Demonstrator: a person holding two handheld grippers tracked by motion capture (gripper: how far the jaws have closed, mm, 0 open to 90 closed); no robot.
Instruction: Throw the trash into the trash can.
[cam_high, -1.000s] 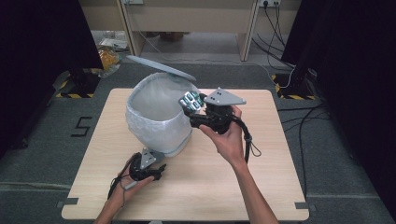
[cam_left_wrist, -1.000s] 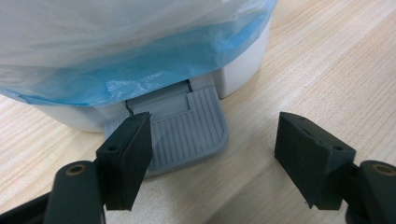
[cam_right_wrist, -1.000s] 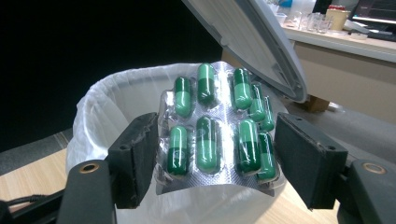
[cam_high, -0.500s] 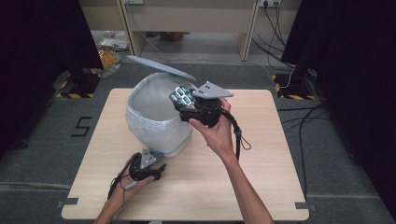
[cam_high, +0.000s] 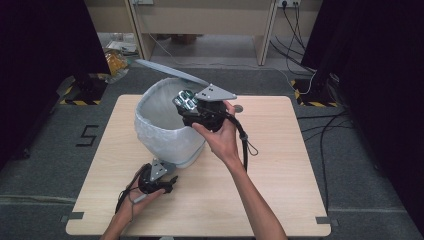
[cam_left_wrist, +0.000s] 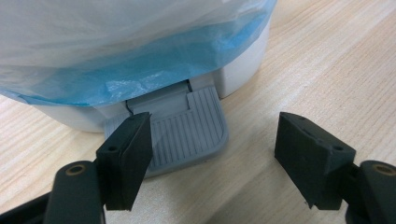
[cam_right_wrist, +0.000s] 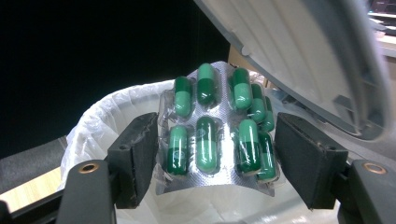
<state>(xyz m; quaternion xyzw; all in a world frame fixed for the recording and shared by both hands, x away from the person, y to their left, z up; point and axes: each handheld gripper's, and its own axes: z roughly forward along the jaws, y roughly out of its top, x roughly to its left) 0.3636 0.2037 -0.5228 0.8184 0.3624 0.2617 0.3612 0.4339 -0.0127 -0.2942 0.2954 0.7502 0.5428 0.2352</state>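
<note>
A white pedal bin (cam_high: 165, 137) with a pale plastic liner stands on the wooden table (cam_high: 280, 165), its grey lid (cam_high: 170, 71) raised. My right gripper (cam_high: 184, 101) hovers at the bin's right rim, shut on a silver blister pack of green capsules (cam_right_wrist: 215, 140) that bows between the pads, above the liner's open mouth. My left gripper (cam_left_wrist: 212, 149) is at the bin's front base, jaws apart with nothing between them. Its left jaw rests on the ribbed grey pedal (cam_left_wrist: 187, 126).
A small grey disc (cam_high: 238, 107) lies on the table behind the right hand. The raised lid (cam_right_wrist: 299, 56) hangs close above and to the right of the blister pack. Cables (cam_high: 310, 75) trail on the floor at the back right.
My right gripper has carried the blister pack to the left, from beside the bin's rim to over its open mouth. The left gripper has stayed on the pedal.
</note>
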